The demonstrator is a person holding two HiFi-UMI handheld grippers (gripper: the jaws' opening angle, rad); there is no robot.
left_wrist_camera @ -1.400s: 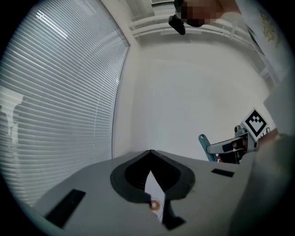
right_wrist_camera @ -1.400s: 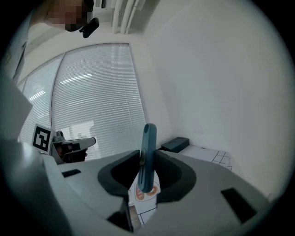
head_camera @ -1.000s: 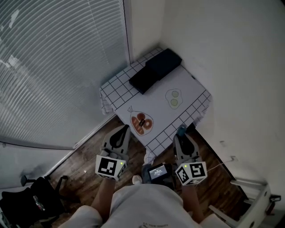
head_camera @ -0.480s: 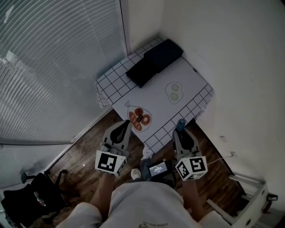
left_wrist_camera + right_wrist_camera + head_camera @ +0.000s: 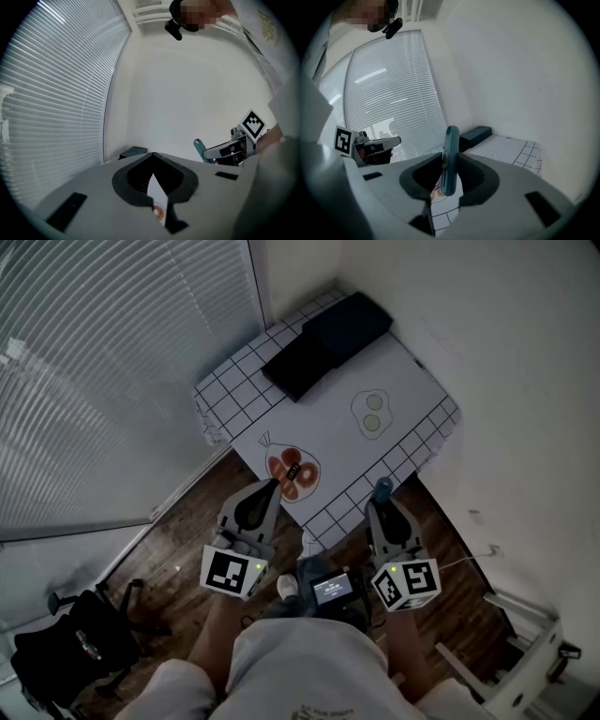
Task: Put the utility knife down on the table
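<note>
Utility knife point(image 5: 451, 159), teal and upright, is pinched between the jaws of the right gripper point(image 5: 382, 505), raised at the near edge of the table point(image 5: 403, 390). The left gripper point(image 5: 270, 489) hangs at that same near edge, beside the right one, its jaws pressed together with nothing in them. Two dark boxes point(image 5: 323, 343) lie at the table's far corner.

Open table point(image 5: 323, 432) centre ahead, 2 black boxes point(image 5: 323, 343) against far corner
</note>
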